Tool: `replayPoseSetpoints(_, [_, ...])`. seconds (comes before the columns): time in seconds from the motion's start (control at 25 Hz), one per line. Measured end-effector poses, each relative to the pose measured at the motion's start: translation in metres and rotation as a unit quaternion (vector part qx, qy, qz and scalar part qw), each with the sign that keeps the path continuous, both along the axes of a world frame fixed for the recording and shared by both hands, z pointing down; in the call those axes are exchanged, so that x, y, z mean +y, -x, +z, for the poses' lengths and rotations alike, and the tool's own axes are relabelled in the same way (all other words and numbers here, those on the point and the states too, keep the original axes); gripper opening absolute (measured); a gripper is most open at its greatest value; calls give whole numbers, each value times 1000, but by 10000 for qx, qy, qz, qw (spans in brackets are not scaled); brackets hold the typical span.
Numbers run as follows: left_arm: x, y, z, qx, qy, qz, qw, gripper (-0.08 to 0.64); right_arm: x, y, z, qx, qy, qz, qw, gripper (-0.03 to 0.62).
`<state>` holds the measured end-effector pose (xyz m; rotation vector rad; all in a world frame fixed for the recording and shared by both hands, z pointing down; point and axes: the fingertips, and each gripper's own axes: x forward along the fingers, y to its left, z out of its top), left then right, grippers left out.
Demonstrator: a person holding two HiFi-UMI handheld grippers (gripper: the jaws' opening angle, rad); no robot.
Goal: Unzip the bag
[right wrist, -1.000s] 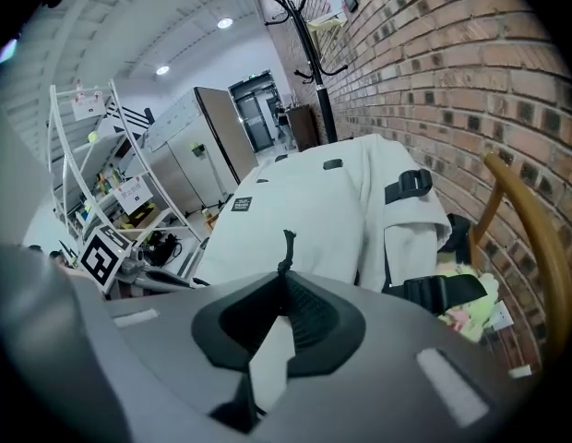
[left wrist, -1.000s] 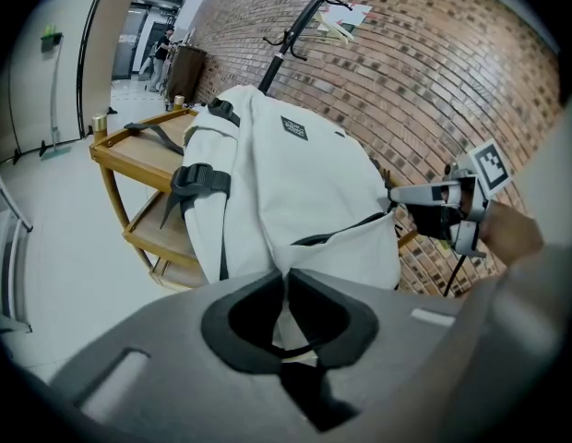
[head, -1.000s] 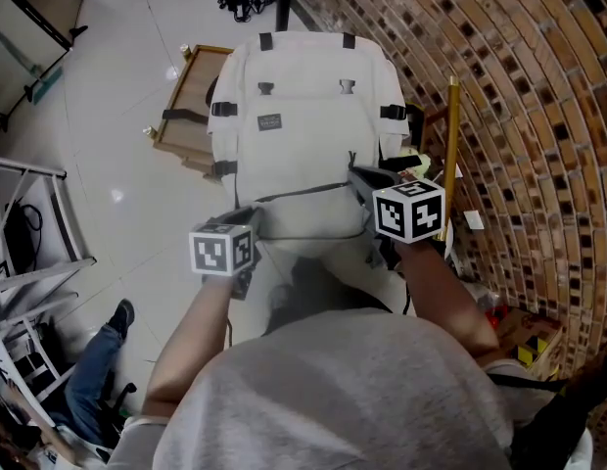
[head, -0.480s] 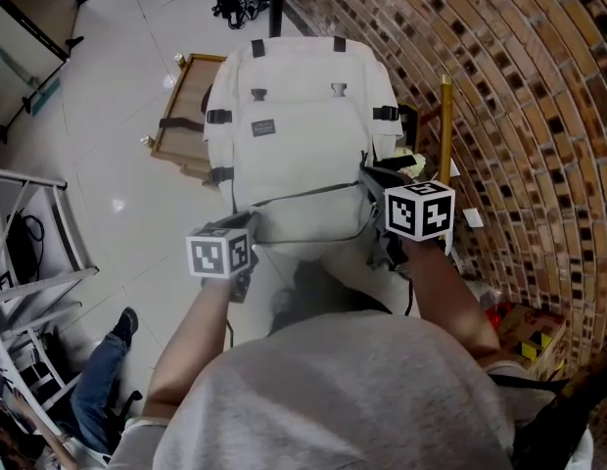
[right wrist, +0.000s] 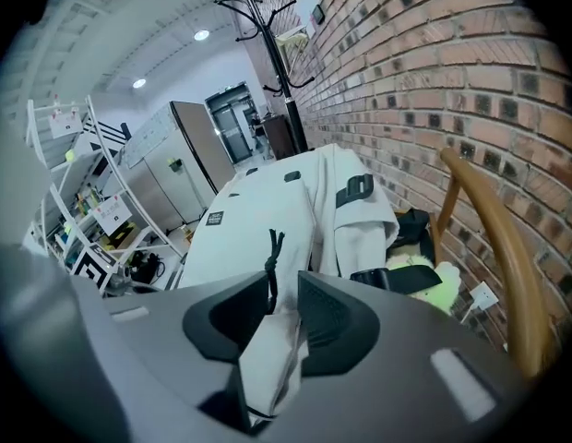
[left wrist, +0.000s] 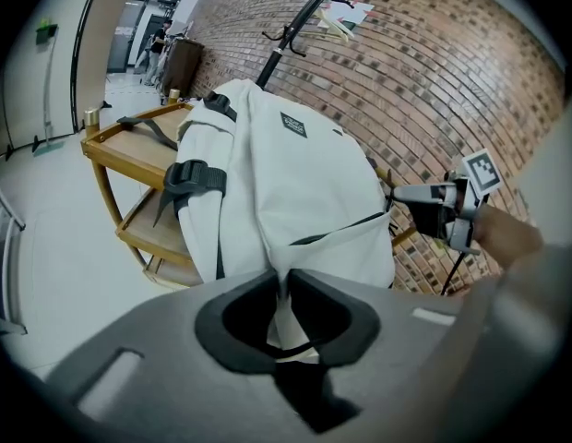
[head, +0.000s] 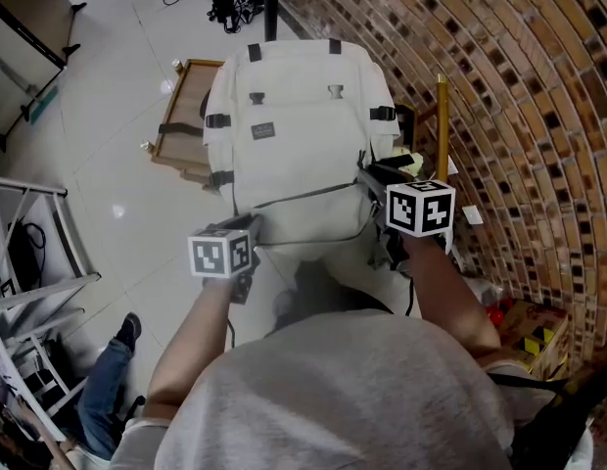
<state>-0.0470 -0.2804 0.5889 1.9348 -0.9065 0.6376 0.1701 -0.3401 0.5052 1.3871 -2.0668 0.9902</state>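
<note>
Bag location: the white bag [head: 294, 145] is lying directly ahead of the person, between a wooden trolley [head: 181, 125] and the brick wall [head: 519, 116]; the trolley's right edge is disappearing behind the bag's left side

Bag orientation: the long axis is running away from the person, base end nearest and carry-strap end farthest; the front panel with its small dark label is facing up toward the head camera and sloping upward toward the far end

Zip: the front-pocket zip [head: 313, 195] is crossing the bag's width, roughly square to the long axis, from one gripper to the other

Left gripper: the left gripper [left wrist: 285, 277] is pinching a fold of the bag's white fabric at the zip's left end; its jaws are standing narrow on that fold, having just been easing apart slightly

Right gripper: the right gripper [right wrist: 283, 281] is sitting at the zip's right end; its jaws have just been opening and are standing apart, with the black pull cord [right wrist: 271, 252] and a fold of fabric rising between them, the pads not pressing

Hidden or unclear: the person's arms and torso are covering the bag's base end, and the bag is covering whatever is bearing it; whether the zip teeth are parted cannot be told

View differences: only the right gripper view is showing the pull cord between the jaws; only the left gripper view is showing the trolley's lower shelf [left wrist: 148, 238] and the right gripper side-on; only the head view is showing the bag's far end and both side edges together
</note>
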Motion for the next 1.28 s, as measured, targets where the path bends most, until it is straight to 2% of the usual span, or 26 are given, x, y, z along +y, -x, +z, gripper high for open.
replayPoseSetpoints(0.08, [1,1,-1,13,-22,18,10000,51,2,-2,-7,-31,-76,91,9999,142])
replayPoseSetpoints(0.32, [3,16,-17,267,-359,-145,9989,55,28,-3,-44,-188,-654,328,9971,138])
replayPoseSetpoints(0.48, [17,28,-40,469,-648,-248,9965,55,76,15,-62,-527,-752,189,9956,96])
replayPoseSetpoints(0.64, [48,23,-79,919,-926,-111,9914,45,138,52,-67,-921,-589,-182,9938,9])
replayPoseSetpoints(0.72, [72,14,-102,1155,-1052,130,9876,3,168,74,-68,-1089,-450,-529,9916,2])
replayPoseSetpoints(0.84, [114,-1,-138,1407,-1296,567,9799,2,207,98,-78,-1292,-381,-1007,9858,2])
replayPoseSetpoints(0.96, [153,-13,-161,1502,-1517,847,9733,2,241,110,-91,-1425,-490,-1318,9798,2])
replayPoseSetpoints(1.12, [225,-31,-166,1523,-1605,995,9701,1,311,115,-98,-1539,-631,-1516,9743,2])
replayPoseSetpoints(1.28, [329,-56,-161,1552,-1586,1043,9695,2,418,100,-95,-1554,-757,-1588,9721,2])
